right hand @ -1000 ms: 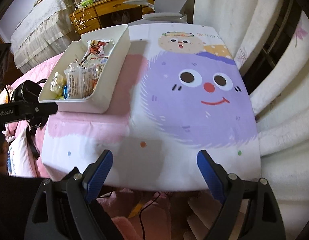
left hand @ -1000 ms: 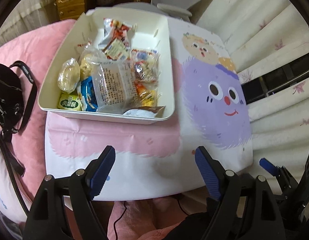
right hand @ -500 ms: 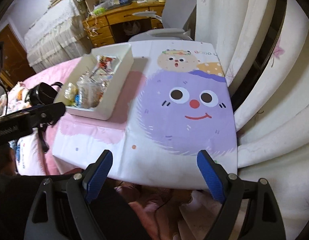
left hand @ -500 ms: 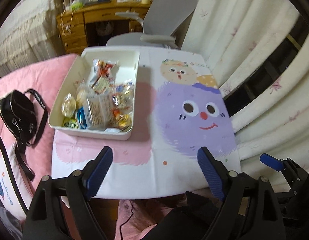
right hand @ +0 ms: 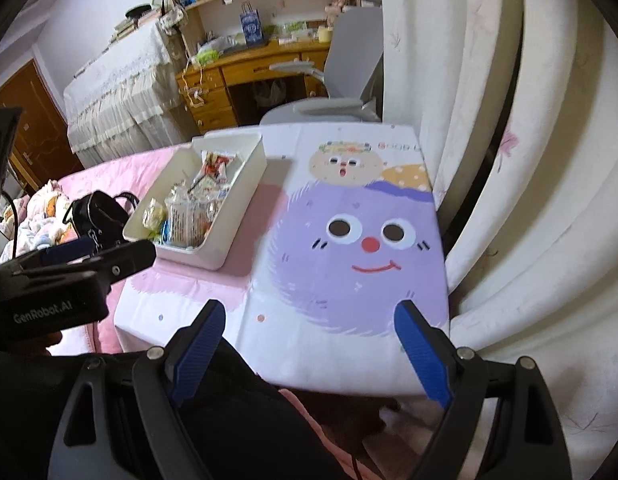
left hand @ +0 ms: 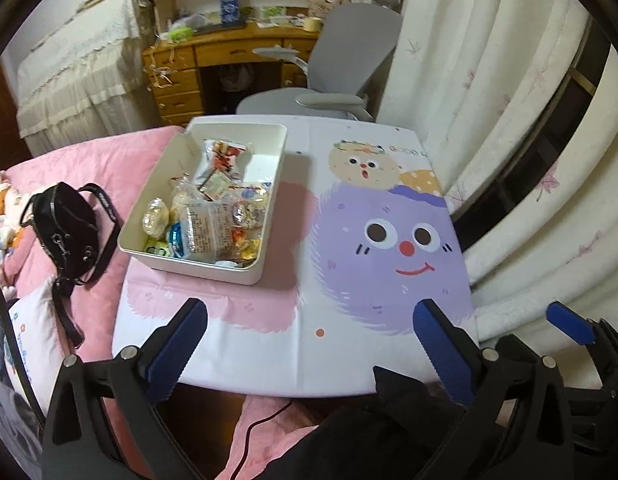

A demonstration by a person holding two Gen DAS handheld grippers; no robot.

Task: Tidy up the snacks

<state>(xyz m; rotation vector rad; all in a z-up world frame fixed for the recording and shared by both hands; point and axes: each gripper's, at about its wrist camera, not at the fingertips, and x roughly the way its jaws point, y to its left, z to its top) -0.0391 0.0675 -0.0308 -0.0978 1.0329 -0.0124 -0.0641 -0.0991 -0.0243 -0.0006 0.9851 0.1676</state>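
Note:
A white bin (left hand: 269, 200) (right hand: 245, 196) full of wrapped snacks (left hand: 207, 216) (right hand: 189, 216) stands on the left half of a small table with a cartoon cloth (left hand: 381, 240) (right hand: 349, 240). My left gripper (left hand: 309, 344) hangs well above the table's near edge, its jaws opening wide with nothing between them. My right gripper (right hand: 307, 348) hovers over the near edge too, jaws opening, empty. The left gripper's body (right hand: 69, 276) shows at the left of the right wrist view. The right gripper's blue fingertip (left hand: 569, 326) peeks in at the lower right of the left wrist view.
A black bag (left hand: 65, 228) lies on the pink bed (left hand: 89, 168) left of the table. A grey office chair (left hand: 341, 64) and a wooden desk (left hand: 213, 60) stand behind it. White curtains (left hand: 509, 120) hang along the right side.
Both grippers have risen and pulled back from the table, so the bin and cloth look smaller and more of the room shows. The left jaws stand wider apart.

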